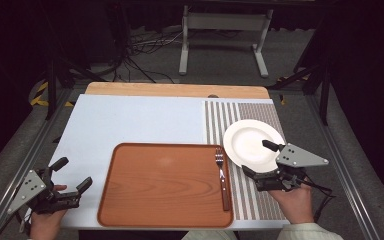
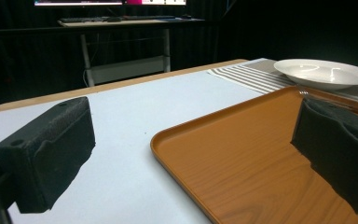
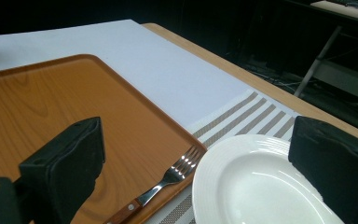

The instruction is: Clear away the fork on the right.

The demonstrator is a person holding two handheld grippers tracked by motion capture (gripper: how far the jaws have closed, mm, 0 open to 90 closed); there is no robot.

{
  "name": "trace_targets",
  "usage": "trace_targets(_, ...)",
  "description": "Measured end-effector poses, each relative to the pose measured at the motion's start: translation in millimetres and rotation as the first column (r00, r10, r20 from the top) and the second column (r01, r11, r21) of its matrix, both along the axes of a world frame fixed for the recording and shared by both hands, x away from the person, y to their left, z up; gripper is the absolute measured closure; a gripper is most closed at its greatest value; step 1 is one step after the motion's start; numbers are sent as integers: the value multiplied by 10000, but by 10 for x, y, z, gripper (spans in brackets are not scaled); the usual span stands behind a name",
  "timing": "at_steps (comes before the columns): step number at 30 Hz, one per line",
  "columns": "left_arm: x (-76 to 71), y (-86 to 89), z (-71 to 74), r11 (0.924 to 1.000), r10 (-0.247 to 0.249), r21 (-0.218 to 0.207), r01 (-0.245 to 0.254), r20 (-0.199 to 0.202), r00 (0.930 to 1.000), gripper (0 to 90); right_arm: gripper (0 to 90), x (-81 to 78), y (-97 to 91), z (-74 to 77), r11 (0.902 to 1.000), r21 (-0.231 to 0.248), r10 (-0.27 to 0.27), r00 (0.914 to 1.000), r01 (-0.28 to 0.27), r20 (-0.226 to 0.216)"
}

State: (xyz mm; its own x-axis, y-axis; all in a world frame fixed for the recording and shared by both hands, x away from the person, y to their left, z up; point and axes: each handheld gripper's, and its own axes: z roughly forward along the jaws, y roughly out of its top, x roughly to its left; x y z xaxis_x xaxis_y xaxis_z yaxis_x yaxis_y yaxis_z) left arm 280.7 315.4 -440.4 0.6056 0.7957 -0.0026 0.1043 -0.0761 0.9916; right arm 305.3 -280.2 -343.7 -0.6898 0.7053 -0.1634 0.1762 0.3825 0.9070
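Table (image 1: 130,120): flat pale-blue surface with a wooden far edge. Tray (image 1: 165,185): rectangular, rounded corners, orange wood-grain, raised rim, front centre. Placemat (image 1: 260,115): woven, grey-white stripes, right of tray. Plate (image 1: 252,144): round, glossy white, on the placemat. Fork (image 1: 222,175): steel tines, wooden handle, lying on tray's right edge. Right gripper (image 1: 260,159): jaws wide, straddling plate's near rim, holding nothing. Left gripper (image 1: 71,173): jaws wide, empty, just left of tray.

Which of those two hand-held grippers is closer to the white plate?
The right hand-held gripper is closer: its open jaws sit at the white plate's near edge. The left hand-held gripper is far off, past the tray's left side.
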Motion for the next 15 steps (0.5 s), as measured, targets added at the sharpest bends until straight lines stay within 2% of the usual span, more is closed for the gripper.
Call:
trace_targets(10, -5, 5, 4, 10000, 12, -18, -12, 37, 10000, 1, 36, -59, -116, -117, 9992, 311, -255, 9988, 243, 412)
trace_targets(12, -6, 4, 5, 10000, 14, -31, -14, 47, 10000, 1, 36, -71, -178, -183, 9965, 815, -249, 9981, 203, 556)
trace_targets(15, -5, 5, 3, 10000, 9, -33, -9, 46, 10000, 1, 36, -89, -275, -285, 9936, 1049, -500, 9964, 427, 680)
